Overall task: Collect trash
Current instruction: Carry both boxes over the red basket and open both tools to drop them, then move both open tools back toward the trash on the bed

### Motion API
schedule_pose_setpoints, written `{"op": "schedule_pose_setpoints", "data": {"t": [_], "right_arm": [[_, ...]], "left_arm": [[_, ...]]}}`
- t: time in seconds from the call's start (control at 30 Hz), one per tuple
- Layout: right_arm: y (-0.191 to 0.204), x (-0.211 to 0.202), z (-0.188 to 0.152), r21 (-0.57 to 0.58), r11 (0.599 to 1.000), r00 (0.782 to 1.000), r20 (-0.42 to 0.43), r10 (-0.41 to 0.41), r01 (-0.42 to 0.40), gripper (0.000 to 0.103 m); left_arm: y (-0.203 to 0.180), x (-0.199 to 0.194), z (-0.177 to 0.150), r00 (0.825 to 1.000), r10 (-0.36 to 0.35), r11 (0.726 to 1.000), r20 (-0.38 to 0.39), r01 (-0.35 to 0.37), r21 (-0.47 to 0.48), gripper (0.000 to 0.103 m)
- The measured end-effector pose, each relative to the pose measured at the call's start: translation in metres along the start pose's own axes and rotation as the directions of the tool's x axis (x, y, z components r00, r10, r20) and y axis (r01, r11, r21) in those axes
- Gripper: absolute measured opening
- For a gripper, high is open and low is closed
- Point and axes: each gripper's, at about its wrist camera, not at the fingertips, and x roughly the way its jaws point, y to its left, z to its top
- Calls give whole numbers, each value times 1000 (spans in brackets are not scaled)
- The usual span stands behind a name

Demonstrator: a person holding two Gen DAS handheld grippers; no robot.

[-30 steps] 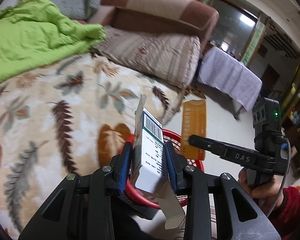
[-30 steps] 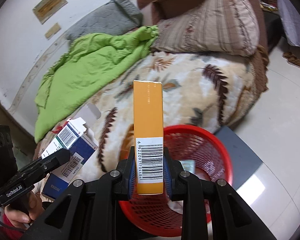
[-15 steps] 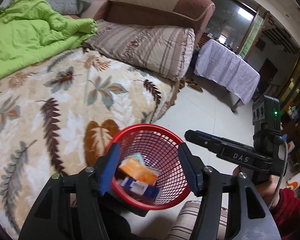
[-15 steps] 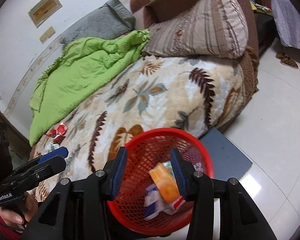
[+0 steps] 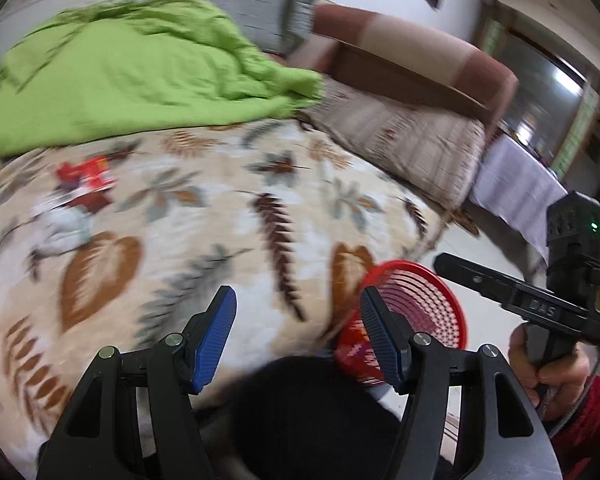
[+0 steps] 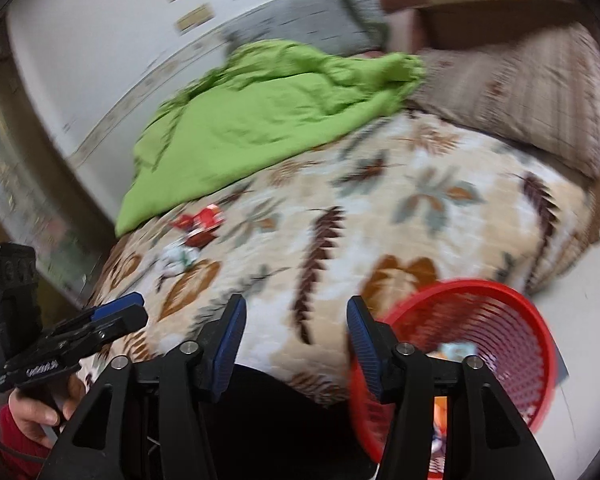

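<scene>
My left gripper (image 5: 298, 296) stands open over the leaf-patterned bedspread (image 5: 220, 208) with nothing between its blue pads. My right gripper (image 6: 296, 302) has its jaws opening, and nothing is between them either. The red mesh basket (image 5: 432, 304) (image 6: 480, 284) sits on the floor at the bed's corner, to the lower right in both views. An orange box (image 6: 440, 412) lies inside it. A red wrapper (image 5: 86, 180) (image 6: 202, 222) and a crumpled white scrap (image 5: 62, 224) (image 6: 178, 256) lie on the bedspread near the green quilt's edge, well ahead of both grippers.
A green quilt (image 5: 120, 80) (image 6: 260, 112) covers the far side of the bed. A striped pillow (image 5: 412, 144) lies against the brown headboard. A white-draped table (image 5: 516, 192) stands beyond the bed. The person's hands (image 5: 548, 372) (image 6: 32, 412) grip the handles.
Both grippers let go of their boxes, which fell into the red basket. Both have since swung left from the basket towards the bedspread, bringing the red wrapper into view.
</scene>
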Motion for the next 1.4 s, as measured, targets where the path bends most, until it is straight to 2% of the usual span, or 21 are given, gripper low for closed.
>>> {"op": "schedule_pose_setpoints", "data": {"t": [0.23, 0.37, 0.5, 0.6, 0.7, 0.8, 0.87, 1.0, 1.07, 1.13, 1.17, 1.4], "right_arm": [[53, 43, 13, -89, 993, 995, -73, 73, -80, 60], [75, 74, 27, -124, 986, 988, -119, 97, -112, 60], [95, 112, 45, -126, 980, 978, -158, 136, -157, 60], [109, 134, 53, -141, 975, 974, -173, 147, -172, 60], [122, 158, 60, -150, 971, 968, -193, 158, -188, 60], [132, 177, 69, -147, 967, 962, -207, 177, -209, 60], [139, 188, 77, -150, 965, 961, -206, 182, -215, 60], [156, 216, 95, -162, 959, 958, -211, 195, -231, 64], [166, 232, 103, -164, 958, 957, -211, 200, -236, 65], [174, 248, 108, -159, 955, 952, -222, 212, -250, 69], [179, 260, 111, -156, 954, 947, -237, 215, -256, 69], [209, 339, 126, -134, 958, 936, -284, 208, -254, 72]], "left_arm": [[89, -24, 1, 994, 100, 980, 42, -91, -176, 65], [149, -24, 4, 985, 166, 947, 50, -145, -287, 65], [210, -14, 10, 978, 209, 899, 29, -180, -398, 65], [245, 4, 19, 975, 221, 878, 5, -197, -437, 65], [271, 28, 28, 981, 195, 864, -13, -178, -471, 65], [286, 50, 39, 982, 190, 861, -14, -173, -478, 65], [293, 66, 45, 982, 189, 862, -12, -172, -478, 70], [297, 95, 48, 977, 212, 862, -36, -205, -464, 71], [293, 99, 47, 966, 259, 870, -20, -242, -430, 60], [291, 99, 44, 958, 285, 873, -16, -266, -408, 19], [293, 98, 42, 959, 282, 875, -16, -264, -407, 14], [297, 63, 21, 963, 267, 882, 36, -229, -411, 12]]}}
